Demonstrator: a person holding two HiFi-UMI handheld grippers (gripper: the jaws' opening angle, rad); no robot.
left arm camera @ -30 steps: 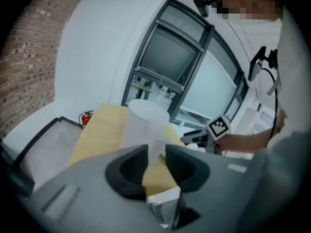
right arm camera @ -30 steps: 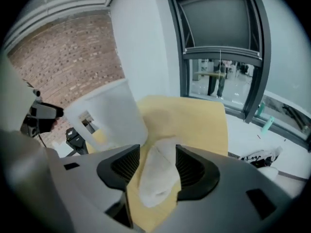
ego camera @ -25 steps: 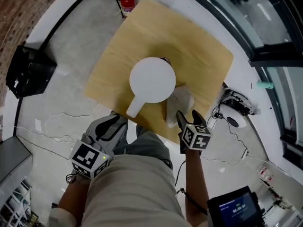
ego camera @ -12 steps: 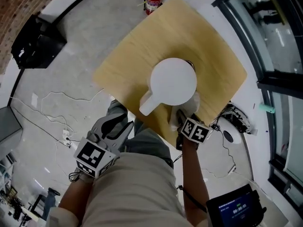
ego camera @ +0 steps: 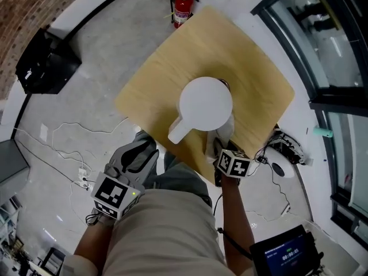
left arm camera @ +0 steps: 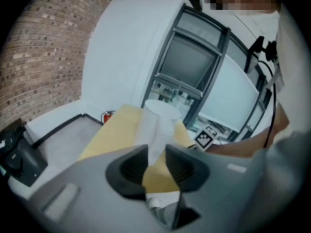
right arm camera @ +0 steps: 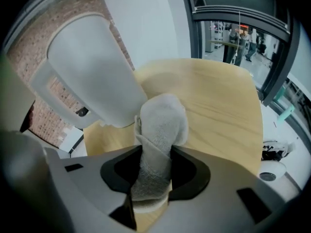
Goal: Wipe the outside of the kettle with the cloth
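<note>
A white kettle (ego camera: 206,101) stands mid-way on the tan wooden table (ego camera: 167,68), its handle (ego camera: 178,132) toward me. A pale grey cloth (ego camera: 227,132) lies bunched against the kettle's near right side. My right gripper (ego camera: 219,147) points steeply down at it. In the right gripper view its jaws have just been closing and now pinch a fold of the cloth (right arm camera: 163,125) between the pads, with the kettle (right arm camera: 92,67) just to the left. My left gripper (ego camera: 141,149) hovers off the table's near edge, jaws slightly apart and empty; the kettle (left arm camera: 158,118) shows beyond them.
A red fire extinguisher (ego camera: 183,9) stands past the table's far corner. A black box (ego camera: 43,62) sits on the floor at the left, and cables trail across the floor on both sides. Window frames (ego camera: 322,68) run along the right. A small screen (ego camera: 284,252) is near my right arm.
My right gripper has come down onto the cloth beside the kettle, and its wide jaws have closed on a fold. The left gripper has hardly moved. The head view has shifted.
</note>
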